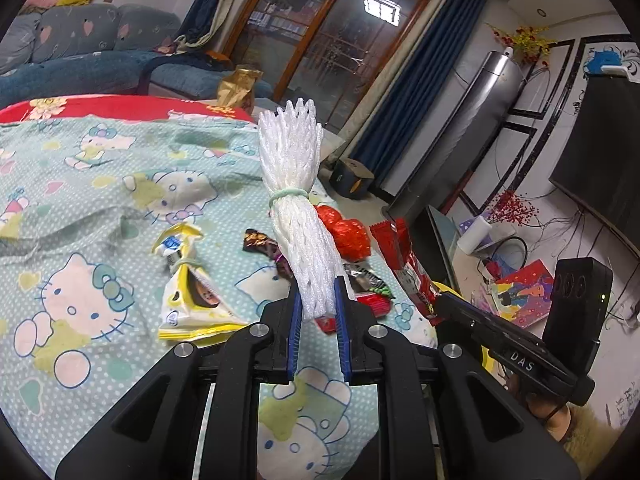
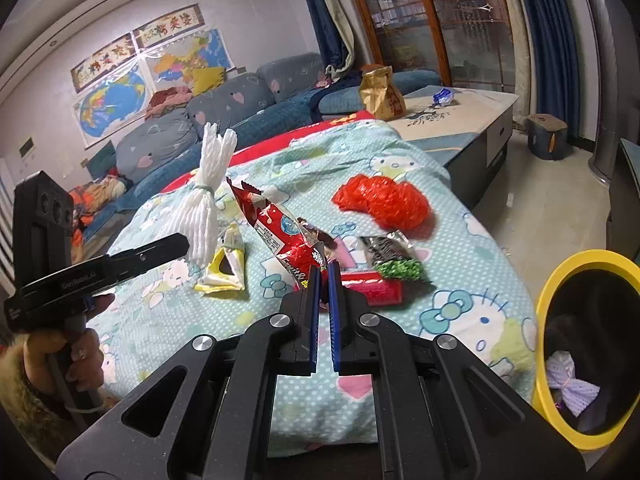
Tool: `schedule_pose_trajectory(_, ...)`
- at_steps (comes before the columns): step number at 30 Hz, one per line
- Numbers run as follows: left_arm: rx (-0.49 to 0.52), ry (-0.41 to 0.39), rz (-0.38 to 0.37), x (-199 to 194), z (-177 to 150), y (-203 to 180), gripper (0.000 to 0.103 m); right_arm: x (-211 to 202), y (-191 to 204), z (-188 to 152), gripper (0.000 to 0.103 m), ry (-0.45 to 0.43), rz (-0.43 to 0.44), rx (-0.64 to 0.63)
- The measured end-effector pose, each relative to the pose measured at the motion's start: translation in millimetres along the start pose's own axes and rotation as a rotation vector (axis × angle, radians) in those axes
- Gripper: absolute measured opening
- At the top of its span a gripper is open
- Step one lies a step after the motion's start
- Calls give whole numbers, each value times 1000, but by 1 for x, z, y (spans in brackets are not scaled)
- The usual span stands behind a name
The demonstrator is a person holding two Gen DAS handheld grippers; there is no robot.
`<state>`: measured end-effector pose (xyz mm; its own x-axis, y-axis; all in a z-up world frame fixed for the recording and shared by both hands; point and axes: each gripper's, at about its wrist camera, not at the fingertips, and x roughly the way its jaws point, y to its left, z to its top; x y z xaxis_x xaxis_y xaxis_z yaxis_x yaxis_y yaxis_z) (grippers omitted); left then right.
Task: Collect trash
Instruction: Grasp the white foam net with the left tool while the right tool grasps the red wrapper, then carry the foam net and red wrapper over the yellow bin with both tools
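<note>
My left gripper [image 1: 317,300] is shut on a white foam net bundle [image 1: 294,184] tied with a green band, held upright above the table; it also shows in the right wrist view [image 2: 204,204]. My right gripper [image 2: 323,276] is shut on a long red snack wrapper [image 2: 276,232], lifted at an angle; the wrapper also shows in the left wrist view [image 1: 404,260]. On the Hello Kitty cloth [image 2: 460,312] lie a red foam net [image 2: 384,200], a yellow wrapper [image 2: 224,272], a black and green wrapper [image 2: 394,258] and a red packet [image 2: 376,286].
A yellow-rimmed bin [image 2: 560,364] stands at the right of the table with a foam net [image 2: 568,380] inside. A gold bag [image 2: 380,92] stands on the far table. A sofa [image 2: 224,116] runs behind. A tall silver air conditioner [image 1: 468,128] stands on the floor.
</note>
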<state>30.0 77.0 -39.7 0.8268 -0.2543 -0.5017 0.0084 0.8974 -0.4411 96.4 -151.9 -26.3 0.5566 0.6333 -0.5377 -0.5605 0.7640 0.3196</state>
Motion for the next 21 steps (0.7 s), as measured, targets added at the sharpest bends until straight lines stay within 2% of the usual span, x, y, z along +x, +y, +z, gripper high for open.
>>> schedule_pose_trajectory(21, 108, -9, -77, 16, 5, -53, 15, -31, -36, 11, 2, -84, -99, 55)
